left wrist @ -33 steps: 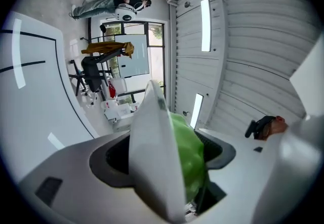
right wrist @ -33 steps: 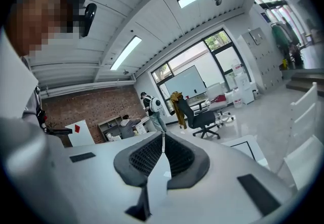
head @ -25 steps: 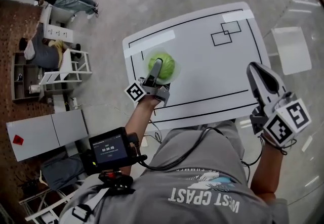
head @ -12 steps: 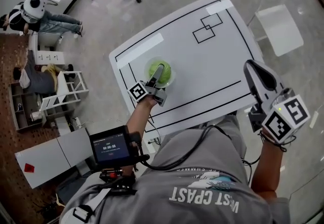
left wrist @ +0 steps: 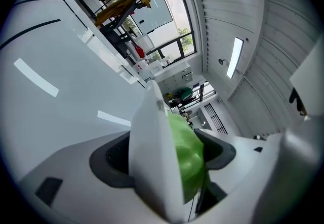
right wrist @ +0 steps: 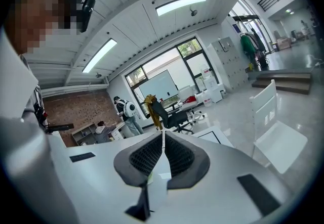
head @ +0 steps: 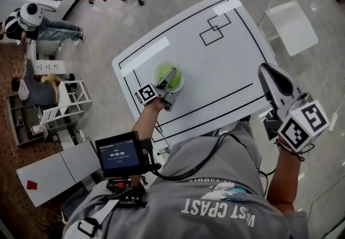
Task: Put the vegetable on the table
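My left tongs (head: 172,74) stand wide, clamped on the green vegetable (head: 161,73) at the left part of the white worktop (head: 221,60), centre-left of the head view. My right tongs (head: 265,72) are closed on nothing, beside the worktop's right edge.
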### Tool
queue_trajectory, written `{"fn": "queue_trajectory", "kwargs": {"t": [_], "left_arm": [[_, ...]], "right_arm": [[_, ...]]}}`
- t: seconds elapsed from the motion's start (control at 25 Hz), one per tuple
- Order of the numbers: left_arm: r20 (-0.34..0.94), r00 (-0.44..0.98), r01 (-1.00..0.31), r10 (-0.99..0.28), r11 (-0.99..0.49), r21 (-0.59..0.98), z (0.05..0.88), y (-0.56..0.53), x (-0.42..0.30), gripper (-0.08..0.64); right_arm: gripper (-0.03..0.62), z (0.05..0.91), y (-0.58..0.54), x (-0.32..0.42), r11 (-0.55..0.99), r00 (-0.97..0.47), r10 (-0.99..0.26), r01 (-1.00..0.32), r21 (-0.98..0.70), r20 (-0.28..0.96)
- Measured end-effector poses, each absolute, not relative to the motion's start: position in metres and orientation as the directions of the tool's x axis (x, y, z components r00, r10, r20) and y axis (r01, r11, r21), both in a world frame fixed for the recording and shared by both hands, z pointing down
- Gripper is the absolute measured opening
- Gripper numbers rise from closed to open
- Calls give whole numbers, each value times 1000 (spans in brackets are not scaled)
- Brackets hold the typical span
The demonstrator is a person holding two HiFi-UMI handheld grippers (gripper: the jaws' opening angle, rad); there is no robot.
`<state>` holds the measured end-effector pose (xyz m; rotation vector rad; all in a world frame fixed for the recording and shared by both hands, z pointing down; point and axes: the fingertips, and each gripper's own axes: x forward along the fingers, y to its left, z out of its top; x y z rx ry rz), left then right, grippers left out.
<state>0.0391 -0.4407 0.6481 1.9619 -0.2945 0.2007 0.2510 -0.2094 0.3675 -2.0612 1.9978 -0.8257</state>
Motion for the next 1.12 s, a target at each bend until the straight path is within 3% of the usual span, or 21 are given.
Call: {"fn": "queue_trajectory", "kwargs": {"t": [0.48,0.76,1.12], "left_arm": [[350,933,-352,-79,-399,847,656,-461,37,359],[384,922,-361,-57,-487,795,657,-465,41,359],[425,899,-411,-102,-525,745,658,-472,37,365]], "right_arm": [[8,370,-201,246,-98,-57,-954,-868,-487,295],[8,371,-221,236,-55,-103,-947,-882,-469,305],[8,367,-243,224,5,-166,-933,-894,-448,320]]}}
